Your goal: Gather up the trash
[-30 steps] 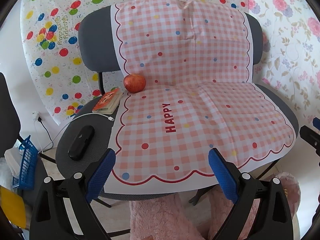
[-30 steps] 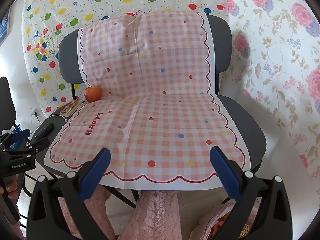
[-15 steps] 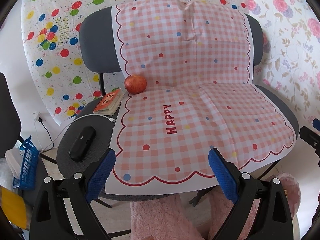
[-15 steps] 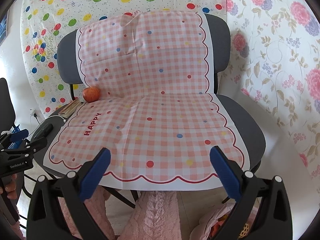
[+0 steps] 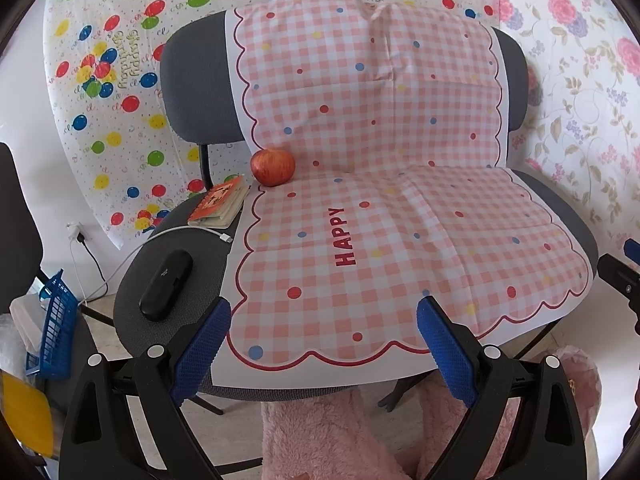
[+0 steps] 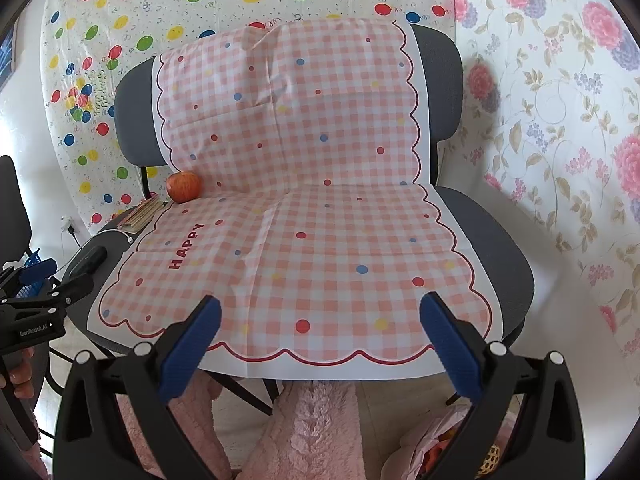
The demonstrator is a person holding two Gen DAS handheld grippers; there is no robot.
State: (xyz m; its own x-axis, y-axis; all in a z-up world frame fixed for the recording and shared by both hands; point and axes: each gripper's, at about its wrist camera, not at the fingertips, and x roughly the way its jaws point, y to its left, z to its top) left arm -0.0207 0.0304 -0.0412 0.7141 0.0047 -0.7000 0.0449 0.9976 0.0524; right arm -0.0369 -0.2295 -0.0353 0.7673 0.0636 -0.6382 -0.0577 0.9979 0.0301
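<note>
Left claw [image 5: 322, 338]: jaws wide apart, nothing between the blue pads; held low in front of the seat's front edge, left of centre.
Right claw [image 6: 320, 330]: jaws likewise spread, empty; in front of the seat's front edge, toward its right half.
Left claw seen from right wrist view: black body at the far left edge, a hand [image 6: 16, 372] gripping its handle.
Chair [image 5: 192, 92]: grey, wide padded seat and back; no worktop in view, the seat carries everything.
Cover [image 5: 400, 220]: pink gingham sheet with scalloped red border and "HAPPY" print, draped over back and seat; grey seat left bare on the left side.
Apple [image 5: 273, 167]: red, whole, at the crease where seat meets back, on the cover's left edge.
Book [image 5: 220, 202]: orange cover, flat on bare seat, just left of the apple.
Cable [image 5: 188, 230]: white, running across the seat in front of the book.
Black case [image 5: 166, 284]: oblong, on bare seat near the front left, close to the left claw.
Blue basket [image 5: 52, 332]: at far left, below seat level.
Trash: none that I can pick out on the seat.
</note>
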